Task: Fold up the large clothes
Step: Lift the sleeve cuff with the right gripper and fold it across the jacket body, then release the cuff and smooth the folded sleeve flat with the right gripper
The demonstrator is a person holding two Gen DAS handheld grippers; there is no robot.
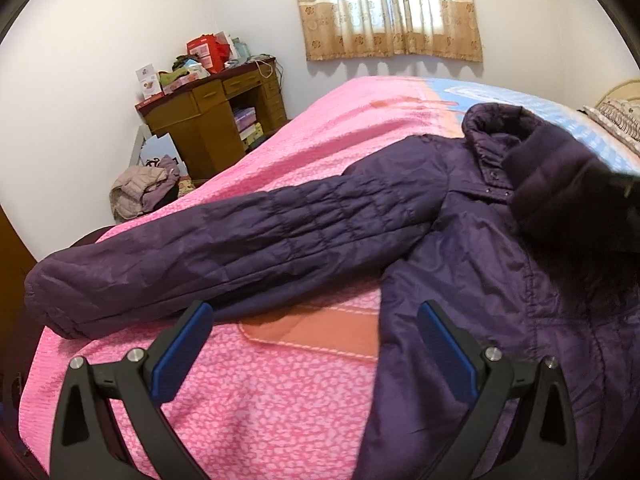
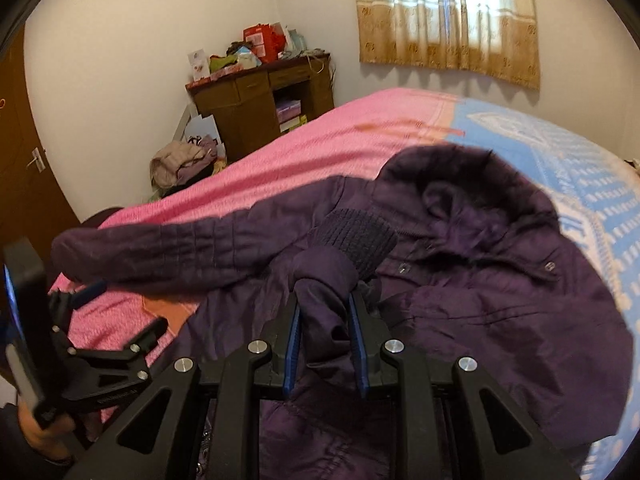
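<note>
A dark purple quilted jacket lies spread on the bed, collar toward the far end, one sleeve stretched out to the left. My left gripper is open and empty, low over the bedspread between that sleeve and the jacket's body. My right gripper is shut on the other sleeve just behind its ribbed knit cuff and holds it over the jacket's chest. The left gripper also shows at the left edge of the right wrist view.
The bed has a pink bedspread with a light blue part at the head end. A cluttered wooden desk stands in the far corner, with a pile of clothes on the floor. A curtained window is behind.
</note>
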